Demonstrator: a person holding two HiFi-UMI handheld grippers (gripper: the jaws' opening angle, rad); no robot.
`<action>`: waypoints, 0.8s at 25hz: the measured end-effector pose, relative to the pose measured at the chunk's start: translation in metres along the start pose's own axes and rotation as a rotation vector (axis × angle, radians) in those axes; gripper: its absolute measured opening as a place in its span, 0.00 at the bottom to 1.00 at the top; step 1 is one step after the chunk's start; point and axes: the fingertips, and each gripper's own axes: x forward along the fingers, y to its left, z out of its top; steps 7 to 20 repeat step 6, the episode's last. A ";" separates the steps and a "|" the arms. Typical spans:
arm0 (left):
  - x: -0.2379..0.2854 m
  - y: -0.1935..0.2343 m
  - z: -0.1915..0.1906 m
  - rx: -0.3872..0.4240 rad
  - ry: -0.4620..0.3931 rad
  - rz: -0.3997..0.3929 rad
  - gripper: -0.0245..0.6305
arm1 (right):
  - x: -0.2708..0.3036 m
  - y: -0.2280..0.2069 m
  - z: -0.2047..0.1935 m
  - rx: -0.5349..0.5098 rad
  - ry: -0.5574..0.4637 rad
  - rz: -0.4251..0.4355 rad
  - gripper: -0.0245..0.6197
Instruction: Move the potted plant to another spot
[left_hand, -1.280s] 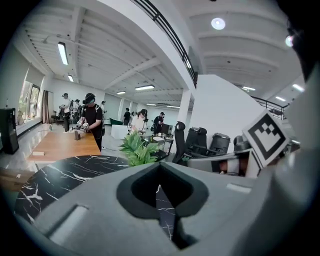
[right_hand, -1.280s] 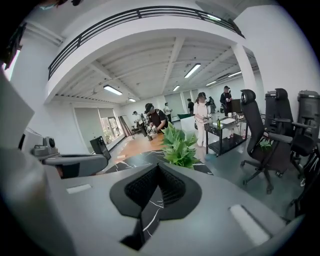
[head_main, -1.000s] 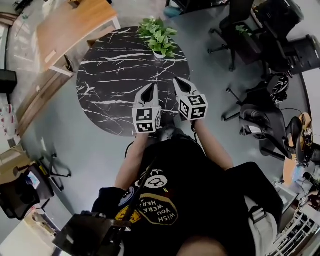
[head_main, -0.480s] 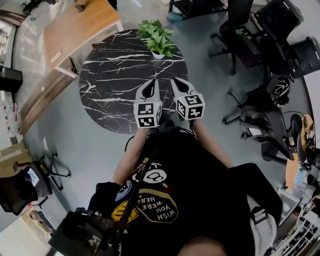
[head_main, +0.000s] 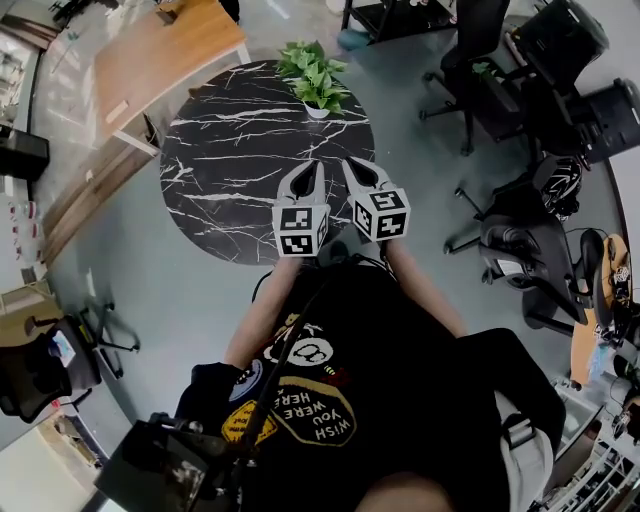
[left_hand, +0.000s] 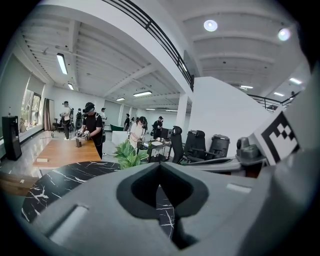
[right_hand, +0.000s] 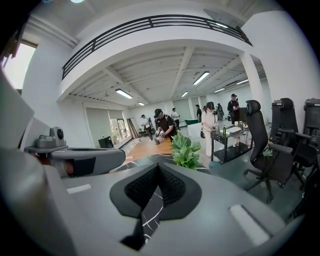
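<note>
The potted plant (head_main: 315, 78), leafy green in a small white pot, stands at the far edge of the round black marble table (head_main: 230, 160). My left gripper (head_main: 310, 168) and right gripper (head_main: 352, 163) hover side by side over the table's near right part, well short of the plant. Both point toward it and both are shut and hold nothing. In the left gripper view the plant (left_hand: 129, 154) shows just above the closed left gripper (left_hand: 160, 165). In the right gripper view the plant (right_hand: 186, 149) stands ahead, slightly right of the closed right gripper (right_hand: 159, 166).
A wooden table (head_main: 160, 55) stands past the marble one at upper left. Office chairs (head_main: 480, 50) and another chair (head_main: 520, 240) crowd the right side. Several people (left_hand: 92, 125) and a cart (right_hand: 227, 137) are beyond the plant. Grey floor surrounds the table.
Both grippers have edged a little forward over the table toward the plant, still side by side. Their jaws stay shut and the plant has not moved.
</note>
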 end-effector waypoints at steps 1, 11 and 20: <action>-0.001 -0.001 0.000 0.000 -0.001 0.001 0.04 | -0.001 0.000 0.000 -0.001 0.001 0.002 0.04; -0.002 0.002 0.003 -0.004 -0.004 0.008 0.04 | -0.001 0.000 0.001 -0.005 0.006 0.005 0.04; -0.002 0.002 0.003 -0.004 -0.004 0.008 0.04 | -0.001 0.000 0.001 -0.005 0.006 0.005 0.04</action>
